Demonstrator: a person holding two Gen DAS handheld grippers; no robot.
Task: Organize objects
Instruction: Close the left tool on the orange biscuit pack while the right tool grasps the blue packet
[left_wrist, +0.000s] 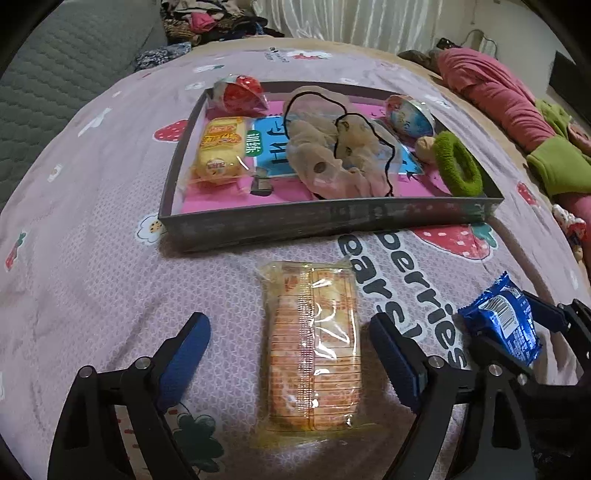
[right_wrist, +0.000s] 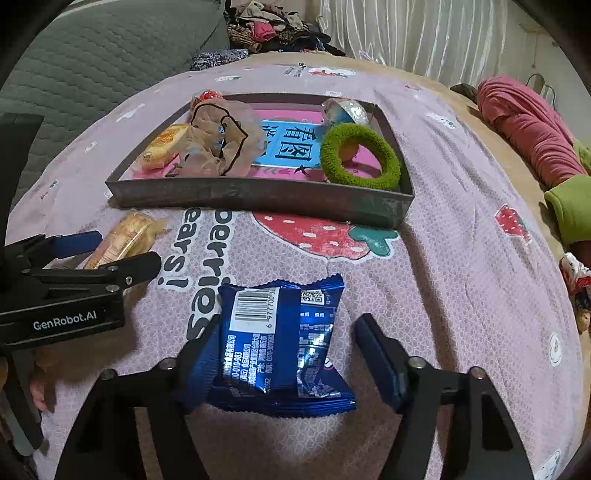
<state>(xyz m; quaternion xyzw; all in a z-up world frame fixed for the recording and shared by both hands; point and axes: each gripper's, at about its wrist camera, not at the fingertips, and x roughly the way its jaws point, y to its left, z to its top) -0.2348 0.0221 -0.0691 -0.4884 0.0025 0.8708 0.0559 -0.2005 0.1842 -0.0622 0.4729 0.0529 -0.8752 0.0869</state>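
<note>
A yellow snack packet (left_wrist: 314, 343) lies lengthwise on the pink strawberry bedspread between the fingers of my left gripper (left_wrist: 288, 325). The jaws stand open, with a gap on each side of the packet. A blue foil snack packet (right_wrist: 280, 339) lies between the fingers of my right gripper (right_wrist: 291, 321). The left pad is against its edge and the right pad stands clear, so the gripper is open. Beyond both sits a shallow grey tray (left_wrist: 314, 218) holding a second yellow packet (left_wrist: 219, 147), a sheer beige cloth (left_wrist: 332, 155), a green scrunchie (left_wrist: 458, 166) and two jelly cups.
Pink and green clothing (left_wrist: 491, 96) lies along the bed's right edge. A grey quilted cushion (left_wrist: 55, 74) borders the left side. A heap of clothes (left_wrist: 210, 18) and a curtain stand behind the bed. The two grippers sit close side by side.
</note>
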